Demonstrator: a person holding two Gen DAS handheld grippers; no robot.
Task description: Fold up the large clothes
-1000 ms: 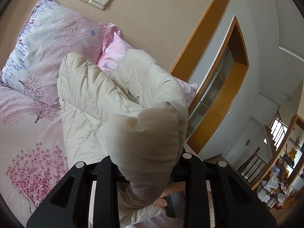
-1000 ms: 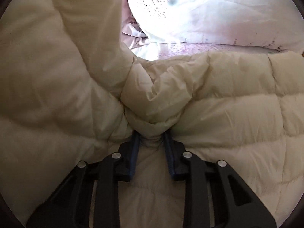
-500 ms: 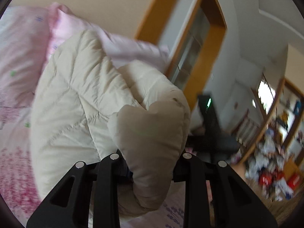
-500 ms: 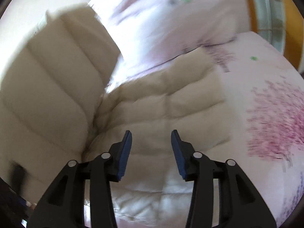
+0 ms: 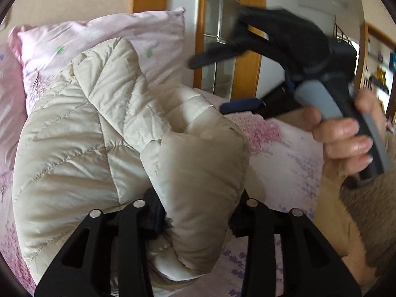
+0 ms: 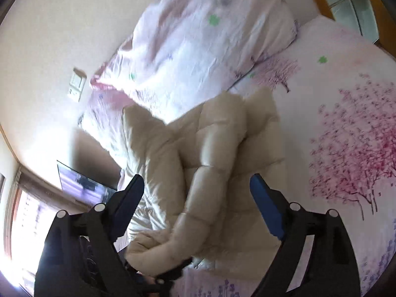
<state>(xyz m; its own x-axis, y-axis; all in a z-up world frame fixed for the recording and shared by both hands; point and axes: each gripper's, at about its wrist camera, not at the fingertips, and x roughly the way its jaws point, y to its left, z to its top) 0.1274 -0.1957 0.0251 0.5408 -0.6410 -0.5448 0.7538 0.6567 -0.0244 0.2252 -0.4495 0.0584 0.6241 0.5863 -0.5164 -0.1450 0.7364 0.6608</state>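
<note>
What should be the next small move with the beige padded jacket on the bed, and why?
Probably lower the left gripper and lay its puffy fold onto the rest of the beige padded jacket. The fold still sits between that gripper's opening jaws, lifted above the pink bedsheet. The right gripper is opening too, with nothing pressed between its pads, so it cannot carry the cloth.
</note>
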